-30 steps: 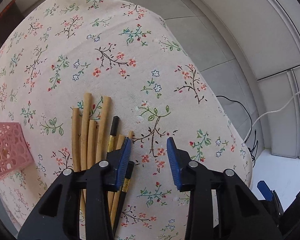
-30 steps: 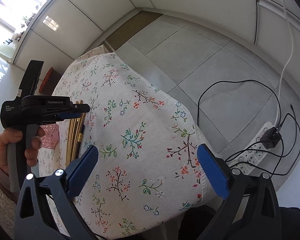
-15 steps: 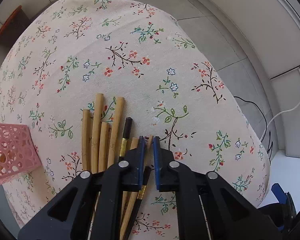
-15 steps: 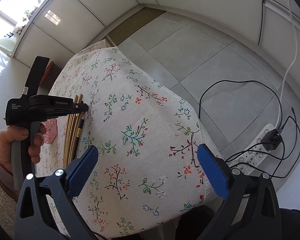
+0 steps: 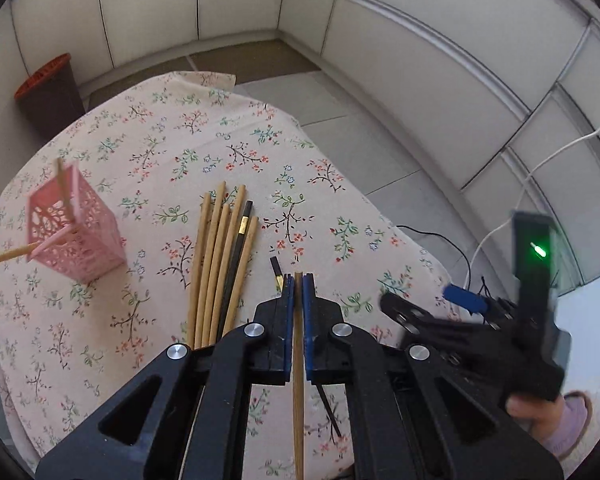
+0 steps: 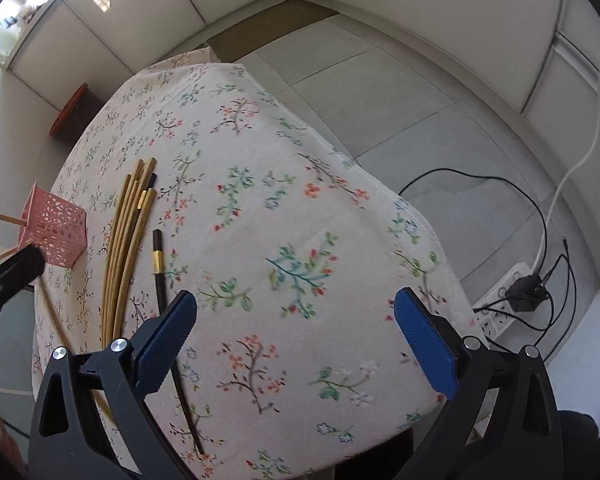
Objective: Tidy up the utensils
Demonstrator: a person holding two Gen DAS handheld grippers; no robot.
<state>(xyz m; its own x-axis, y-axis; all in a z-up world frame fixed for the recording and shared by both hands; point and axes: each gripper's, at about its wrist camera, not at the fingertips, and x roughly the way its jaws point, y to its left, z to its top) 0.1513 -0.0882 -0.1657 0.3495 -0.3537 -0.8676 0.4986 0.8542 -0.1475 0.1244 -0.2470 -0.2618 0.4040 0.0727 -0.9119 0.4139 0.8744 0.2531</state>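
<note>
My left gripper [image 5: 298, 279] is shut on a single wooden chopstick [image 5: 298, 380], which runs back between the blue pads and hangs above the floral tablecloth [image 5: 220, 148]. Several wooden chopsticks and a black one lie in a bundle [image 5: 220, 264] to its left. A loose black chopstick [image 6: 158, 256] with a gold band lies beside the bundle. The pink lattice basket [image 5: 74, 232] stands further left with chopsticks sticking out. My right gripper [image 6: 296, 340] is open over bare cloth near the table's right edge, nothing between its fingers. In the right wrist view the left gripper [image 6: 10, 280] shows only at the left edge.
A dark bin with an orange rim [image 5: 48, 92] stands on the floor behind the table. A power strip [image 6: 500, 304] with black and white cables lies on the tiles to the right. The table's edge drops off close to the right gripper.
The left gripper closed on one wooden chopstick at the right of the bundle and rose with it, so the basket and more table show. The right gripper shifted sideways, still open.
</note>
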